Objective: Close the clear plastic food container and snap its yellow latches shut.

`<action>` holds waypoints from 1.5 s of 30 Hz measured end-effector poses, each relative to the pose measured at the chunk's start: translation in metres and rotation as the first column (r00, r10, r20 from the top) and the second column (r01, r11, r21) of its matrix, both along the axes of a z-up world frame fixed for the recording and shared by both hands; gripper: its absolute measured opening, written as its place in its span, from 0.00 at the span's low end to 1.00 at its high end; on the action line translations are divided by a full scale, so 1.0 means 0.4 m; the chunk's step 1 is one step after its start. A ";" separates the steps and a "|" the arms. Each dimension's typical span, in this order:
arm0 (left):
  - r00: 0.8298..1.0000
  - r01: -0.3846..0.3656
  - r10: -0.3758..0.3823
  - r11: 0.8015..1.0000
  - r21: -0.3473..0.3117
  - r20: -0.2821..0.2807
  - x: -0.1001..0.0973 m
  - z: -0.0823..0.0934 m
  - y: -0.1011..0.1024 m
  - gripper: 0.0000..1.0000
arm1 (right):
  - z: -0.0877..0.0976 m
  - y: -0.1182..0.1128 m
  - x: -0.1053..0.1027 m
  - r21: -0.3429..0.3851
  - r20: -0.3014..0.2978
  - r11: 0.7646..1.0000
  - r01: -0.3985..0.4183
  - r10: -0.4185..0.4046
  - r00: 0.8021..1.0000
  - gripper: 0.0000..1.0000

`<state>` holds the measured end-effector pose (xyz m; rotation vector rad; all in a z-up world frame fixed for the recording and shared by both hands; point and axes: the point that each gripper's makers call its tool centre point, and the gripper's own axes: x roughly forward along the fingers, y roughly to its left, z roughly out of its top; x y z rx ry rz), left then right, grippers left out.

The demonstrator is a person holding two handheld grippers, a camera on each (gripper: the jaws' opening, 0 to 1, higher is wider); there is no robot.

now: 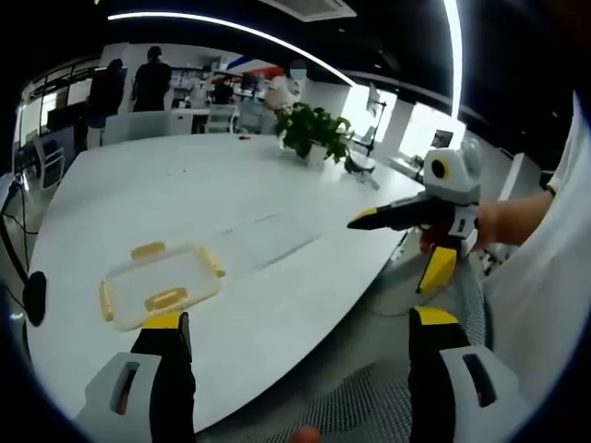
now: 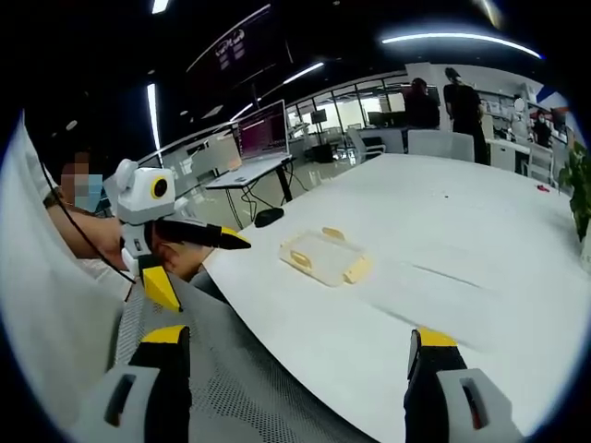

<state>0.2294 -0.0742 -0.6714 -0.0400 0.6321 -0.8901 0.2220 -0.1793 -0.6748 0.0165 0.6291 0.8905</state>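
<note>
A clear plastic food container [image 1: 162, 286] with yellow latches on its sides lies flat on the white table [image 1: 185, 194], near the front edge. It sits just beyond my left gripper [image 1: 300, 318], whose jaws are spread wide with nothing between them. My right gripper [image 1: 386, 257] comes in from the right, open, held off the table's edge. In the right gripper view the container [image 2: 325, 257] lies further off, past my open right gripper [image 2: 297, 337], and my left gripper [image 2: 211, 274] shows at the left, open. Whether the latches are snapped down, I cannot tell.
A potted plant [image 1: 314, 134] stands at the table's far side. A black mouse [image 2: 268, 217] and a monitor [image 2: 263, 129] sit on a desk beyond. People stand at the back [image 1: 148, 78]. A mesh chair seat [image 2: 240, 378] lies below the table edge.
</note>
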 end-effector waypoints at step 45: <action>0.991 0.111 -0.115 0.992 0.058 0.068 0.071 0.069 0.046 0.97 | 0.079 0.044 0.069 -0.003 0.076 0.998 -0.060 0.060 0.995 0.97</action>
